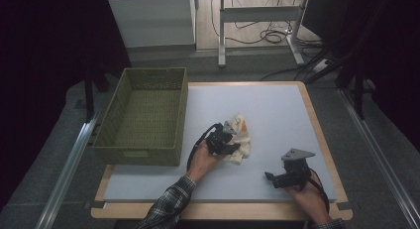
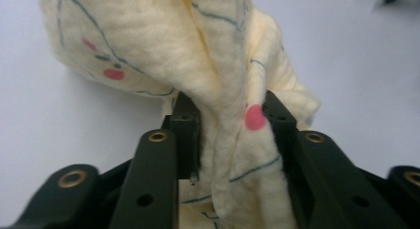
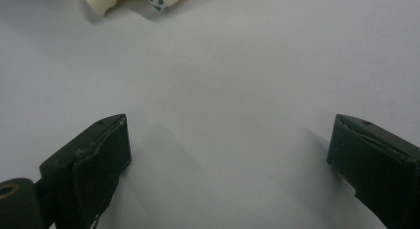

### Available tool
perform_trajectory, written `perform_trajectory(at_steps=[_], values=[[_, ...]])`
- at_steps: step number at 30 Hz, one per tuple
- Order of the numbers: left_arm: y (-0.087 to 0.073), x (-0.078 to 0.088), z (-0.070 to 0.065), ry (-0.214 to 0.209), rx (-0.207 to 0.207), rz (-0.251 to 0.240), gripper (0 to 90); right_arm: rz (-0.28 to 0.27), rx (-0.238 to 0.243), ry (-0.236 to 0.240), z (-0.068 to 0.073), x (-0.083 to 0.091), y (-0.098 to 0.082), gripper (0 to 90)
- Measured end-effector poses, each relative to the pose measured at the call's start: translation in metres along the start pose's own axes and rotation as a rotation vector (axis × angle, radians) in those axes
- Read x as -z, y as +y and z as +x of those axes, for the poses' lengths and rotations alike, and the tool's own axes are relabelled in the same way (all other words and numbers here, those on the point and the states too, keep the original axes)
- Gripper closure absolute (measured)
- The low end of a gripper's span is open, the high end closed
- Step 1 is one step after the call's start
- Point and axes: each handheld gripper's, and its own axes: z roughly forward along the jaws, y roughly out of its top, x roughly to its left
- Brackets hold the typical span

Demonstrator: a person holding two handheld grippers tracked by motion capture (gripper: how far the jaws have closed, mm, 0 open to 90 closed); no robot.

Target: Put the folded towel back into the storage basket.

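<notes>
Down on the desk (image 1: pixel 277 115), my left tool (image 2: pixel 230 115) is gripping the cream cloth (image 2: pixel 198 55), its folds hiding the pads. My right tool (image 3: pixel 228 144) is resting released.

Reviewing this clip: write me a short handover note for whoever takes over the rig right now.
Left hand-held gripper: low over the mat, a fold of the cream cloth between its jaws; pads seem to touch it, grip unclear.
Right hand-held gripper: open, nothing between its jaws, resting on the mat at the near right.
Cloth: crumpled mid-mat, right of the green basket.
Done: no cloth seen in the basket.
Left: probably secure the cloth and move it to the basket.
</notes>
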Motion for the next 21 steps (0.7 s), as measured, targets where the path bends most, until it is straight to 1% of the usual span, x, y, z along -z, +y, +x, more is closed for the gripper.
perform_trajectory(at_steps=[1, 3, 5, 7, 9, 13, 16, 18, 21], values=[[-0.001, -0.002, 0.001, -0.003, 0.004, -0.006, 61.2, 0.0, 0.0, 0.0, 0.0, 0.0, 0.0, 3.1], [-0.002, -0.001, 0.001, -0.017, 0.028, -0.021, 54.1, 0.0, -0.001, 0.0, 0.0, 0.0, 0.0, 3.1], [-0.001, 0.001, 0.002, -0.026, 0.037, -0.028, 45.9, 0.001, -0.001, 0.0, 0.0, 0.0, 0.0, 3.1], [0.0, 0.004, 0.0, -0.038, 0.043, -0.039, 35.6, 0.0, 0.0, 0.0, 0.0, 0.0, 0.0, 3.1], [0.0, 0.008, -0.001, -0.033, 0.025, -0.044, 28.4, 0.0, 0.001, 0.0, 0.0, 0.0, 0.0, 3.1], [-0.003, 0.019, -0.002, -0.049, 0.037, -0.063, 22.6, 0.001, 0.0, 0.0, 0.0, 0.0, 0.0, 3.1], [-0.007, 0.029, -0.004, -0.057, 0.047, -0.085, 21.0, 0.002, 0.0, 0.0, 0.0, 0.0, 0.0, 2.9], [-0.011, 0.037, -0.005, -0.049, 0.041, -0.095, 20.4, 0.003, 0.002, -0.001, 0.0, 0.0, 0.0, 2.8], [-0.016, 0.046, -0.007, -0.049, 0.048, -0.111, 19.6, 0.003, 0.003, -0.001, 0.0, 0.0, 0.0, 2.8]])
